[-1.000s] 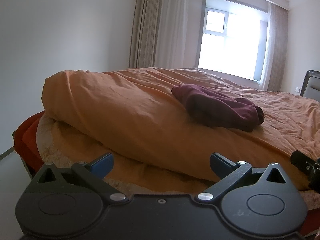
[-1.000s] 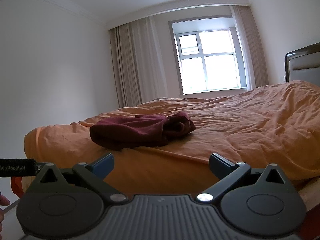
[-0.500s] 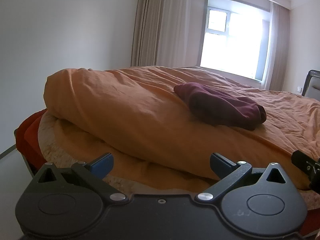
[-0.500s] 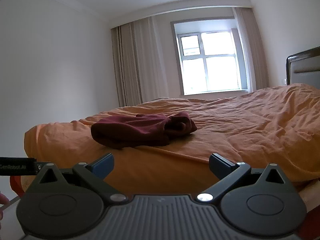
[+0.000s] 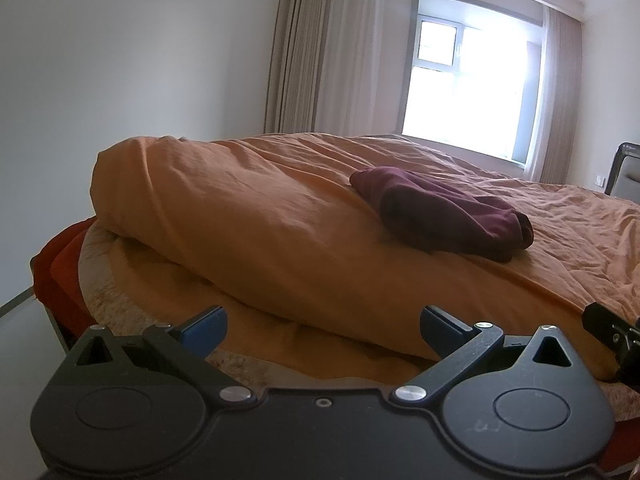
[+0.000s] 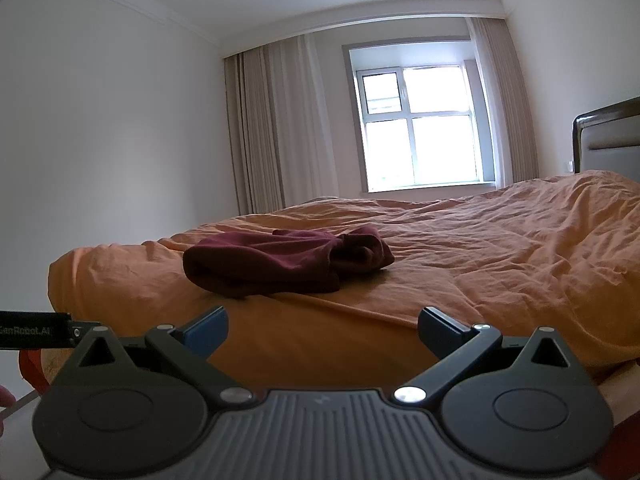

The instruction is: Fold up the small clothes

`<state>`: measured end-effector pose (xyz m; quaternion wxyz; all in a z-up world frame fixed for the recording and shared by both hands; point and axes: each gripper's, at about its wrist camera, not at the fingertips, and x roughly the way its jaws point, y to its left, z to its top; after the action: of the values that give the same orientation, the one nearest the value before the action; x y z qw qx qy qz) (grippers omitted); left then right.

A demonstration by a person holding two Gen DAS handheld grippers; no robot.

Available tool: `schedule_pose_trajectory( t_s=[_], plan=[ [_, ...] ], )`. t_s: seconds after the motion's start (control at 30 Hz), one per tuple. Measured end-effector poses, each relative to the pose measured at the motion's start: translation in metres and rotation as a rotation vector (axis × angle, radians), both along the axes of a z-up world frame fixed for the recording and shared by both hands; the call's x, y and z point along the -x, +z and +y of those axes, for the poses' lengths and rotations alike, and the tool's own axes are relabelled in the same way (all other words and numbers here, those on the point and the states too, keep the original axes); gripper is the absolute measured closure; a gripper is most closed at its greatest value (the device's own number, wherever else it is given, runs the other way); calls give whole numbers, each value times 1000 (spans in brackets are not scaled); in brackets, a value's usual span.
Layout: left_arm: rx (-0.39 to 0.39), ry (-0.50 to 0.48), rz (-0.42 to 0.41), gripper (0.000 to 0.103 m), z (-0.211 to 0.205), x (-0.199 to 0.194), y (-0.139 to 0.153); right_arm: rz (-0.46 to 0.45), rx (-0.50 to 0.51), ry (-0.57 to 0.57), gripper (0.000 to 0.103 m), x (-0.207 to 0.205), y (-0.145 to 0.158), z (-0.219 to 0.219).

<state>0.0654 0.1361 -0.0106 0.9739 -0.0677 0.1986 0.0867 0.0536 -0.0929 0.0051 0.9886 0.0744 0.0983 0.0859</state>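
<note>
Orange duvet (image 6: 500, 248), crumpled maroon garment (image 6: 288, 258)

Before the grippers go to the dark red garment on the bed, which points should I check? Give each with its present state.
1. Left gripper open, nothing held: ok.
2. Right gripper open, nothing held: ok.
3. Dark red garment in view, on the orange duvet: ok.
4. Garment spread flat for folding: not ok, it is bunched.
5. Nothing lies between grippers and garment: ok.
6. Which kind of garment: cannot tell.
</note>
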Motion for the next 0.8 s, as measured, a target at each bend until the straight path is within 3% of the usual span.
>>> schedule_pose_trajectory(
  t_s=[0.8],
  plan=[
    [5, 4, 3, 1, 0, 2, 0, -7, 14, 0, 0, 2, 1, 1]
  ],
)
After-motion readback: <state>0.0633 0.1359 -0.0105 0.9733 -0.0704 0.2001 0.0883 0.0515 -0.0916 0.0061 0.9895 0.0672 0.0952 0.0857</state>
